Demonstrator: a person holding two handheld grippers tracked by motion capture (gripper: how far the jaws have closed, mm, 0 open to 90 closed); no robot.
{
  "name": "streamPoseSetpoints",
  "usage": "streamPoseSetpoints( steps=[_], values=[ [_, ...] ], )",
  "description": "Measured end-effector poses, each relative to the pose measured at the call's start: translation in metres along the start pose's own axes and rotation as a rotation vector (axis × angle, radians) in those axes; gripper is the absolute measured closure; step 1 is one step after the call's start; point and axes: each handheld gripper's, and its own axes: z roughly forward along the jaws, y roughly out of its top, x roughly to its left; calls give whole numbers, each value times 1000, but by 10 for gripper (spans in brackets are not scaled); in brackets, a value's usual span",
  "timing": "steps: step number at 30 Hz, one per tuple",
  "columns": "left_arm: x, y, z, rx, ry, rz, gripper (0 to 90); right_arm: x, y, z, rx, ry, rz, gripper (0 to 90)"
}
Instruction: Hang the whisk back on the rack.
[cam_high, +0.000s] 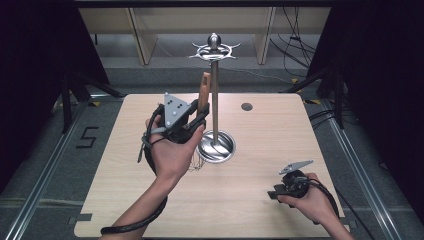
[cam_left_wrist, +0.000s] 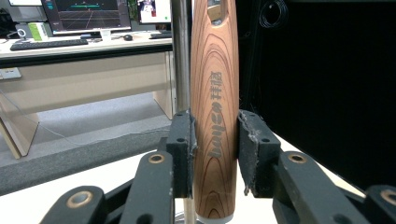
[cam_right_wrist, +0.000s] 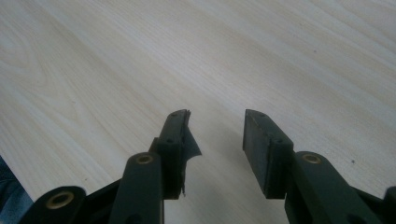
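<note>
Wooden-handled utensil (cam_left_wrist: 215, 116) stands upright at frame centre, clamped in my left hand-held gripper (cam_high: 192, 120), its long axis parallel to the rack pole (cam_high: 215, 100) just beside it. Hooks (cam_high: 215, 51) sit above. My right hand-held gripper (cam_right_wrist: 217, 140) rests half open, empty, lower right on the worktop (cam_high: 260, 200).

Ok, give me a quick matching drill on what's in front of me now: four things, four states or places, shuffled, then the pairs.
1 left gripper
2 right gripper
3 wooden handle
4 metal stand

a jaws open over bare table
b upright beside the pole
c shut on the handle
d round base on the table

Pairs: 1-c, 2-a, 3-b, 4-d
</note>
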Motion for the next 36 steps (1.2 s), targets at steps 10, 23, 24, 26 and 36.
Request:
streamPoseSetpoints(
  steps=[10,23,24,26,36],
  values=[
    [0,2,1,-3,0,3,674,-3,0,-1,-49,-34,-18,488],
    [0,5,3,-13,12,8,674,-3,0,0,-47,-31,13,464],
    [-1,6,3,-15,13,9,674,-4,0,1,-51,-34,2,464],
    [-1,8,3,-27,21,27,673,-4,-1,1,-50,-32,4,465],
    [-4,12,4,-32,24,18,674,-4,-1,1,-48,-30,6,465]
  ],
)
